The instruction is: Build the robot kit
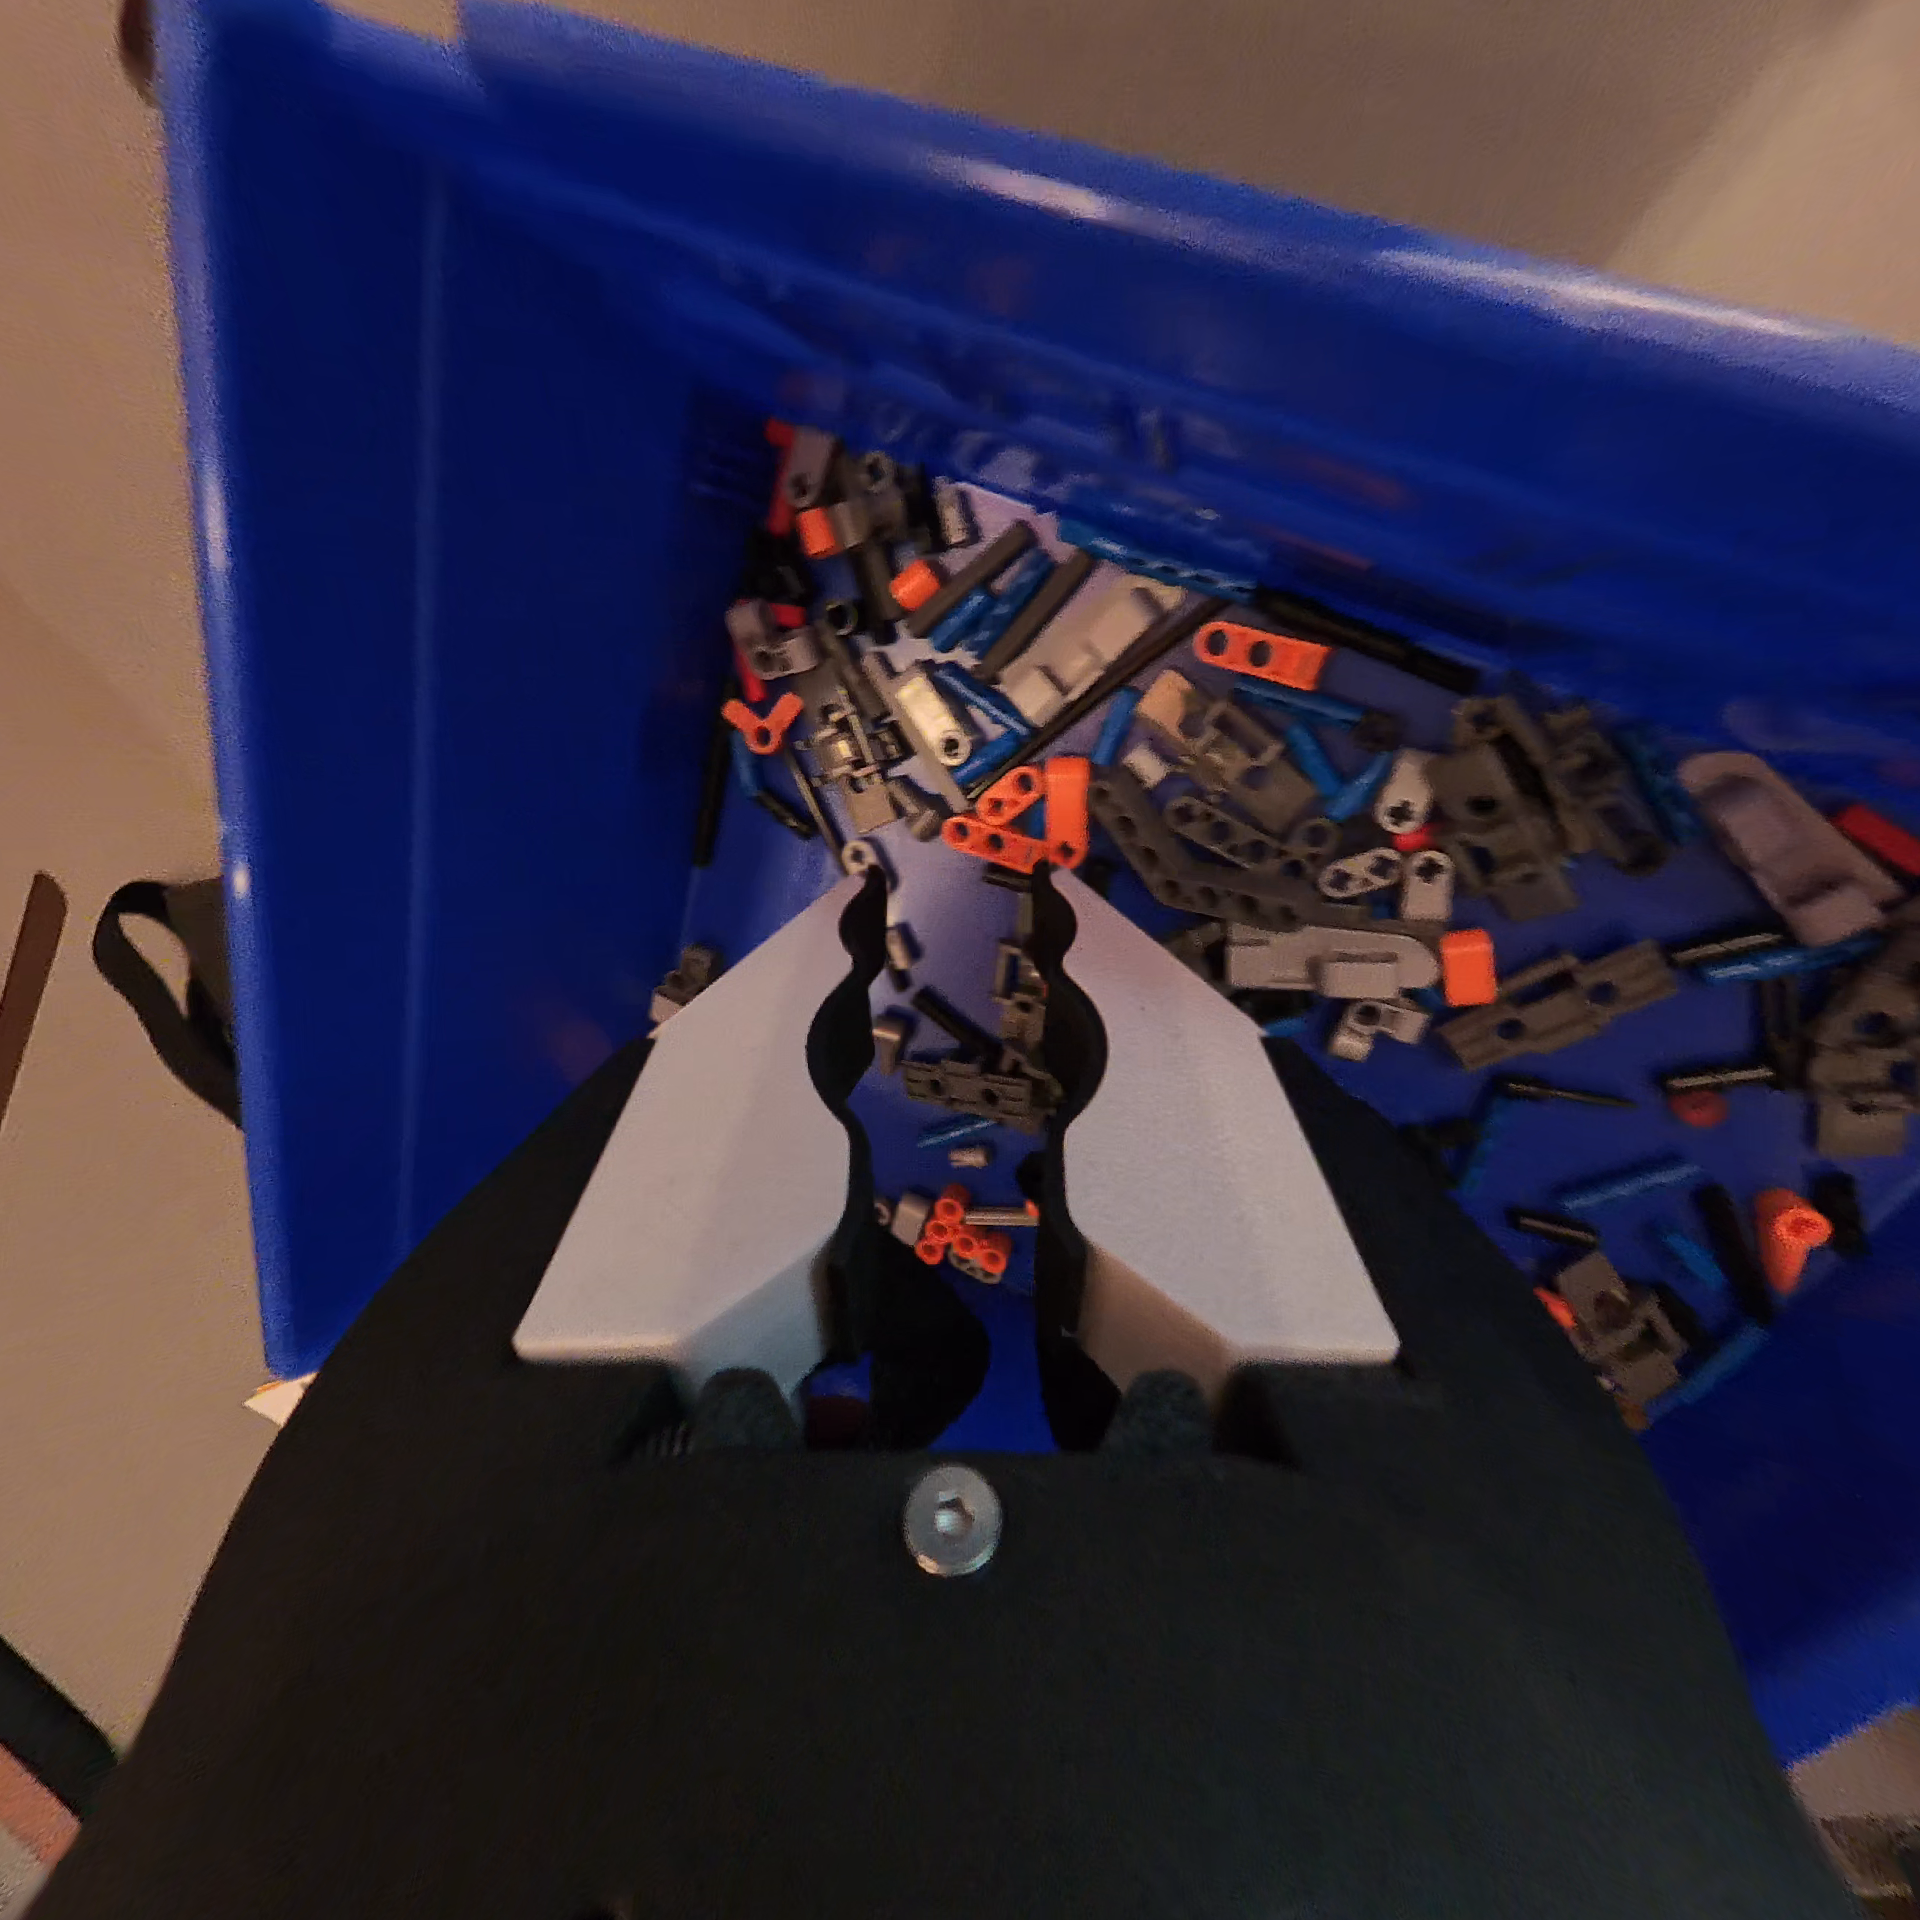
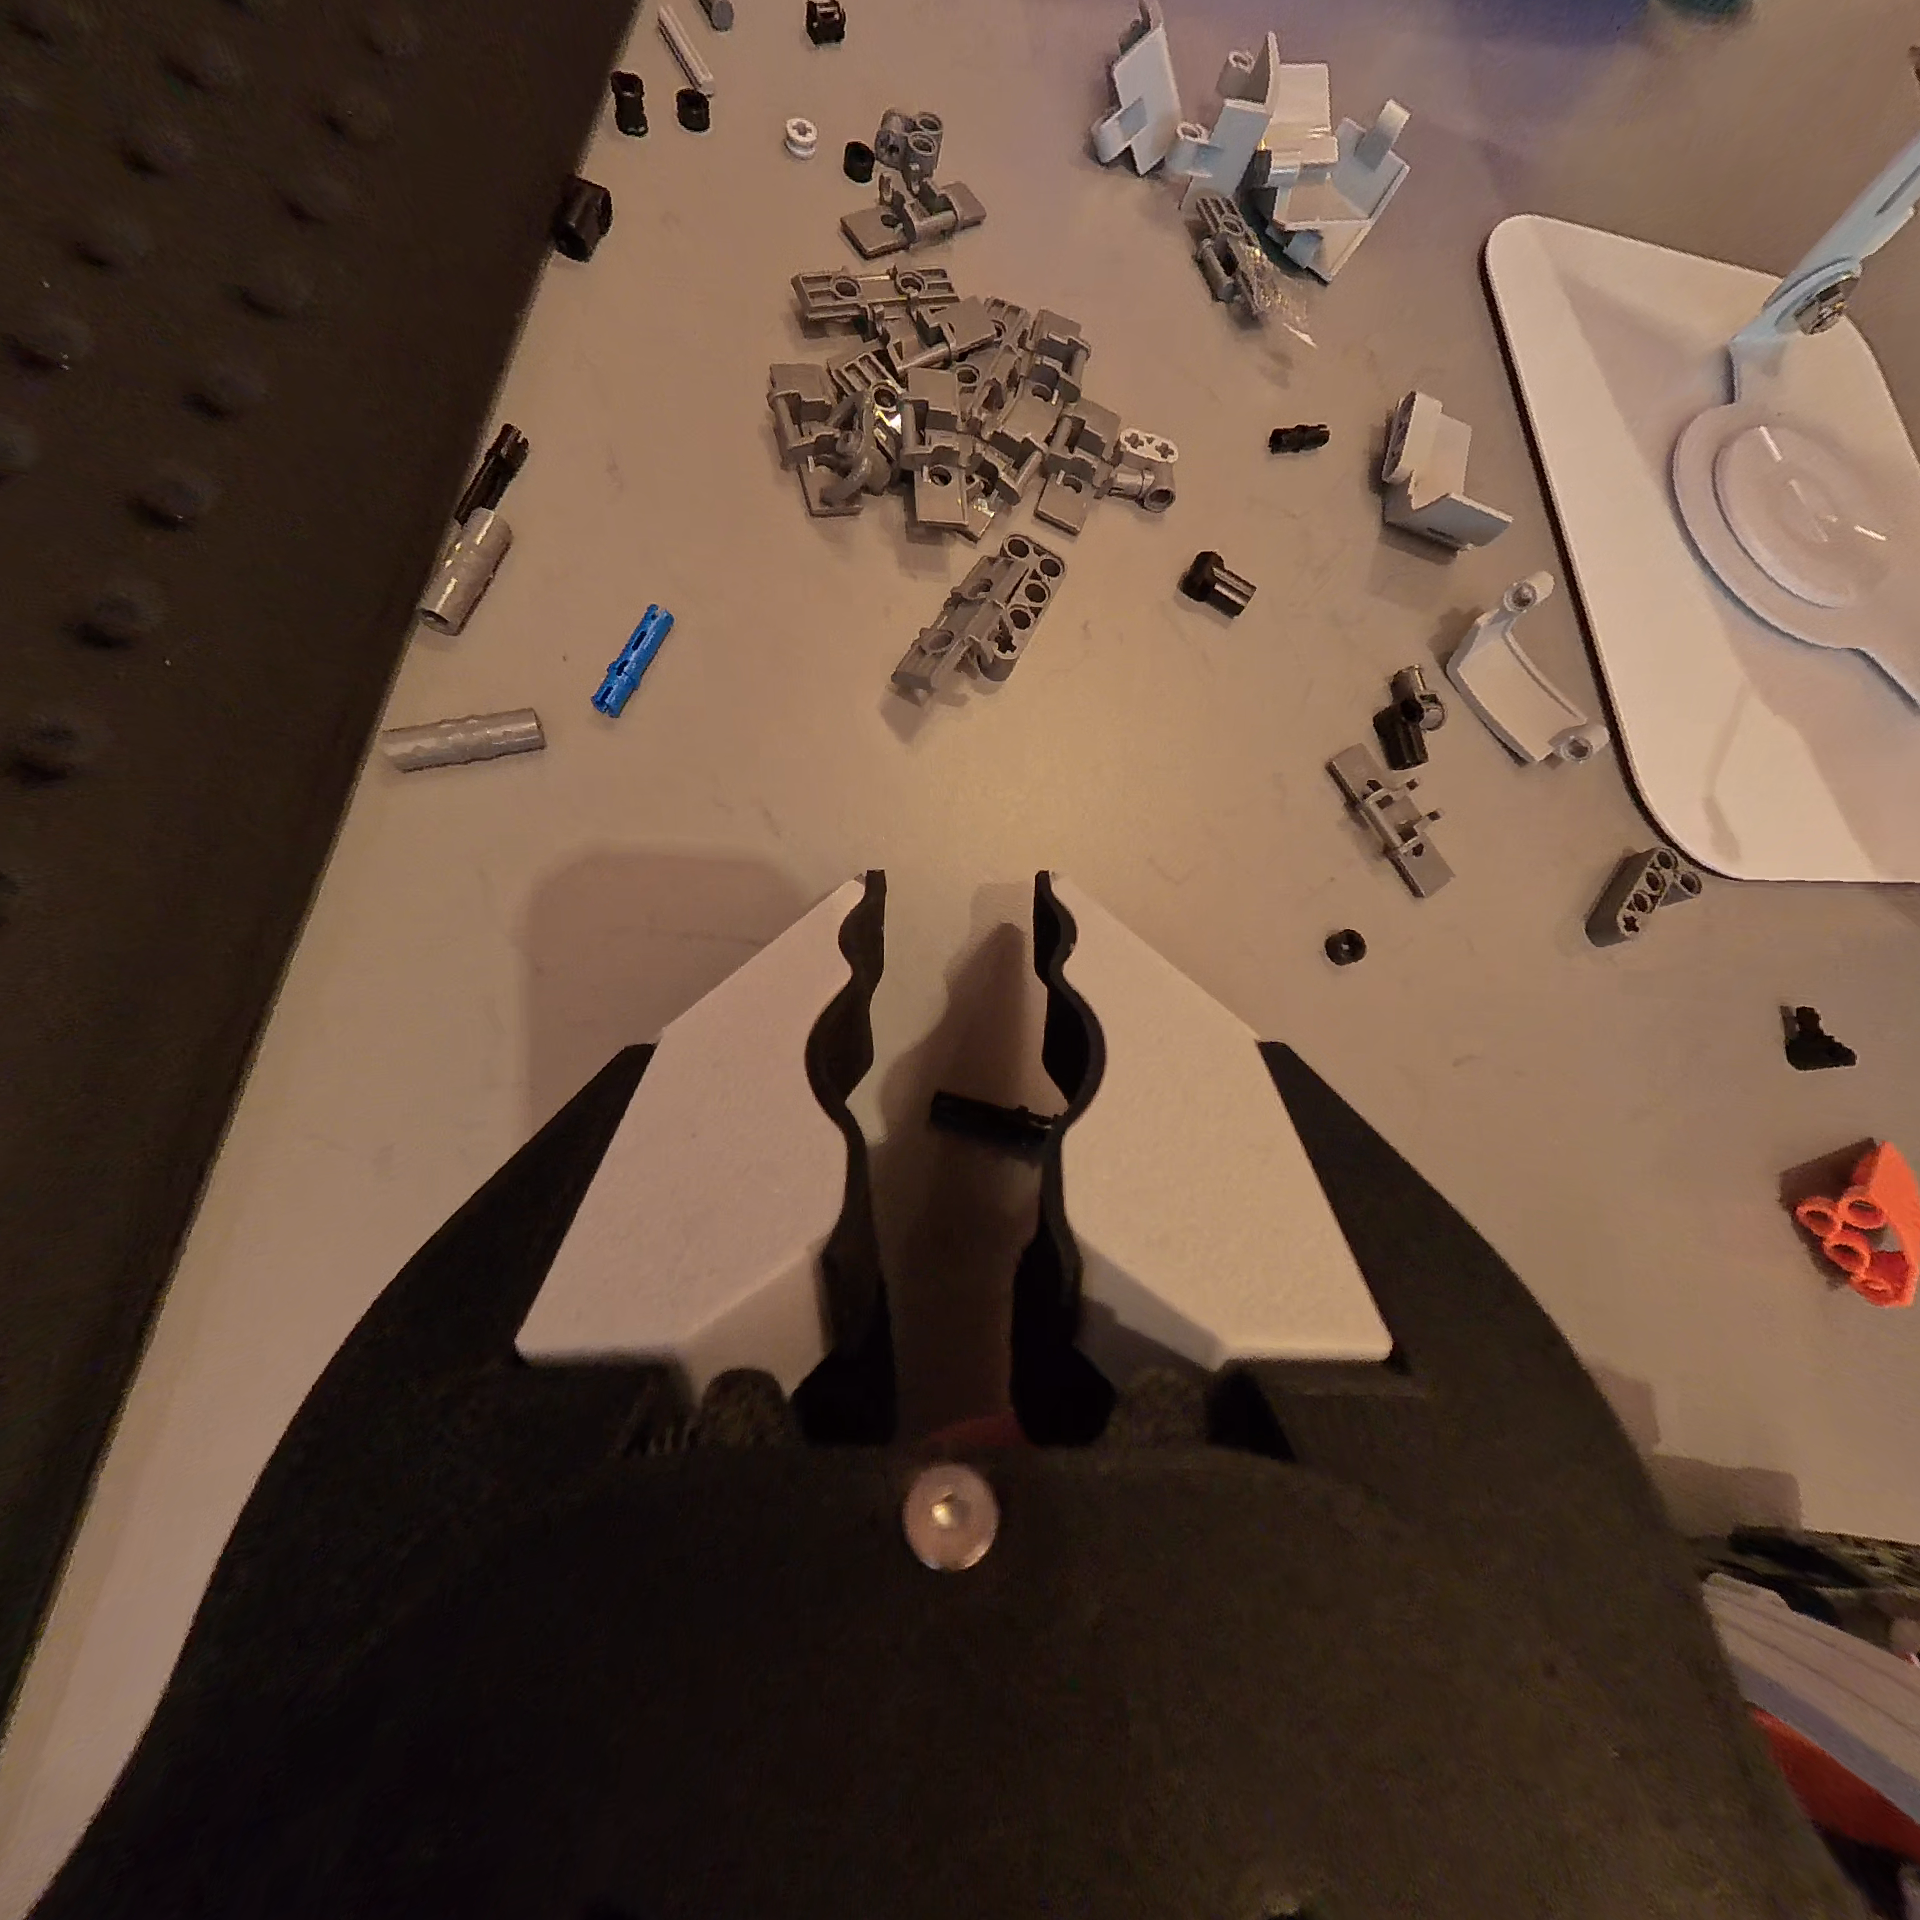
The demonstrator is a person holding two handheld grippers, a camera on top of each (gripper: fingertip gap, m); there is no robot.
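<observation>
Left gripper inside one blue bin of mixed small parts — fingers spread, empty. Right gripper over counter — fingers apart, one black pin between them, one grey pile ahead.

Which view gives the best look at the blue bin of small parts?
The left wrist view: the blue bin fills the frame, with loose orange, grey and blue parts on its floor beneath the open left gripper. The right wrist view shows none of it, only a table.
</observation>
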